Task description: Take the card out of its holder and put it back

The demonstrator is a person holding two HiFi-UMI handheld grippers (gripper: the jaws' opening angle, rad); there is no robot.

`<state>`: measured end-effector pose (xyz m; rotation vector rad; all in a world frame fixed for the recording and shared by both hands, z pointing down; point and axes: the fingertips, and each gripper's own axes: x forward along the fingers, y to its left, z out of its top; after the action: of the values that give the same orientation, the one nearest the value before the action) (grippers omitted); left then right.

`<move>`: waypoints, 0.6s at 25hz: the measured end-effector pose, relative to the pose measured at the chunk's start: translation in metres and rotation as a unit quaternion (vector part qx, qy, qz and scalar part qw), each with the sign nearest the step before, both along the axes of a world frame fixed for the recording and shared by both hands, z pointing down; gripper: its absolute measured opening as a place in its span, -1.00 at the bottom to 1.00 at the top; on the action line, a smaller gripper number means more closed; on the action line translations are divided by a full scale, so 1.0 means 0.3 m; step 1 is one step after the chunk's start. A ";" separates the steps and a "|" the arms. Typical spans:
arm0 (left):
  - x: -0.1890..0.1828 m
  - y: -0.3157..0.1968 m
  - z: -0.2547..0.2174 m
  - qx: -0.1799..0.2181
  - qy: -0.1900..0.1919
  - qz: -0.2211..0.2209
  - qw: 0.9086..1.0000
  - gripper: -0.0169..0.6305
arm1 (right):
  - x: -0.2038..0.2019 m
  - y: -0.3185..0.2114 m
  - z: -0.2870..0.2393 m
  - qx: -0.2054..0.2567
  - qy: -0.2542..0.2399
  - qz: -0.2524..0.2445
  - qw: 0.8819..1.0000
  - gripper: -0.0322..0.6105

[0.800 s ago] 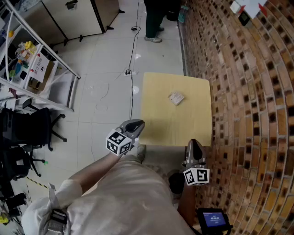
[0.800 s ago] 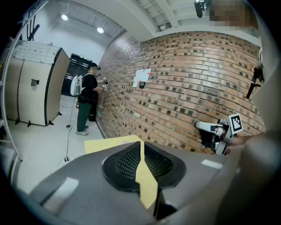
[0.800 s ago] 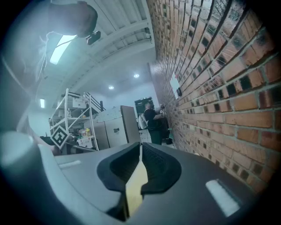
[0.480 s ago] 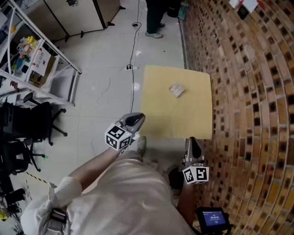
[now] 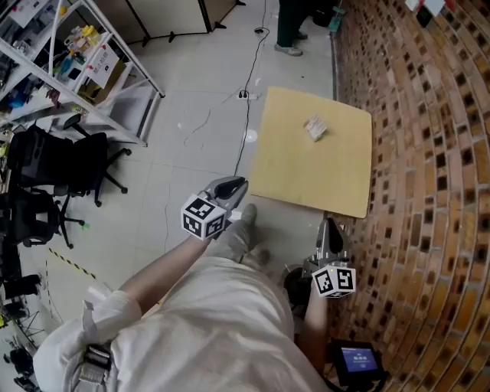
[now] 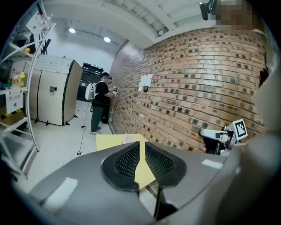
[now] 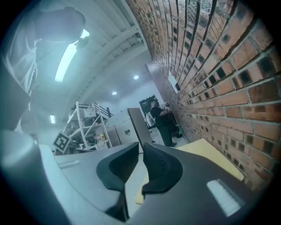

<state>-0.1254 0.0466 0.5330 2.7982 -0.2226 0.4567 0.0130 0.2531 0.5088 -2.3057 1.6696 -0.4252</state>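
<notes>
A small pale card in its holder (image 5: 315, 128) lies on the far part of the square yellow table (image 5: 306, 180) beside the brick wall. The left gripper view also has the holder (image 6: 127, 138), small and far beyond the jaws. My left gripper (image 5: 233, 186) hovers off the table's near left corner, well short of the holder. My right gripper (image 5: 329, 228) hangs just before the near edge, close to the wall. Both are shut and hold nothing, as the left gripper view (image 6: 141, 146) and the right gripper view (image 7: 140, 147) confirm.
The brick wall (image 5: 429, 153) runs along the table's right side. A metal shelf rack (image 5: 84, 69) and black office chairs (image 5: 53, 164) stand at the left. A cable (image 5: 246, 107) trails over the white floor. A person (image 5: 295, 23) stands beyond the table.
The view has swung, and the table now sits further up and to the right. My right gripper, which reached over the near edge, is now short of it. Both stay shut.
</notes>
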 end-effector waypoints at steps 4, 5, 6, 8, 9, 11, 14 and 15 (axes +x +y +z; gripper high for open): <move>-0.031 0.005 -0.025 -0.004 0.009 -0.016 1.000 -0.77 | -0.059 -0.058 -0.032 -0.005 0.014 -0.034 0.999 -0.82; -0.017 -0.005 -0.030 -0.004 0.011 -0.015 1.000 -0.77 | -0.043 -0.073 -0.037 -0.007 0.017 -0.035 0.999 -0.82; 0.004 -0.016 -0.031 -0.006 0.013 -0.013 1.000 -0.77 | -0.020 -0.083 -0.036 -0.010 0.018 -0.031 0.999 -0.82; 0.054 -0.039 -0.021 -0.013 0.013 -0.005 1.000 -0.77 | 0.041 -0.100 -0.024 -0.016 0.015 -0.018 1.000 -0.82; 0.084 -0.053 -0.013 -0.015 0.011 0.001 1.000 -0.77 | 0.073 -0.111 -0.017 -0.020 0.014 -0.010 1.000 -0.82; 0.148 -0.087 0.004 -0.016 0.006 0.017 1.000 -0.77 | 0.136 -0.144 -0.001 -0.030 0.014 0.001 0.999 -0.82; 0.257 -0.143 0.016 -0.010 0.002 0.043 0.999 -0.76 | 0.227 -0.208 0.036 -0.052 0.023 0.002 0.998 -0.80; 0.292 -0.163 0.017 -0.010 0.003 0.051 0.999 -0.75 | 0.257 -0.233 0.048 -0.064 0.029 0.000 0.998 -0.79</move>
<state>-0.0377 -0.0023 0.5381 2.7998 -0.0747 0.4724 0.0901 0.1833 0.5231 -2.4321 1.7154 -0.4817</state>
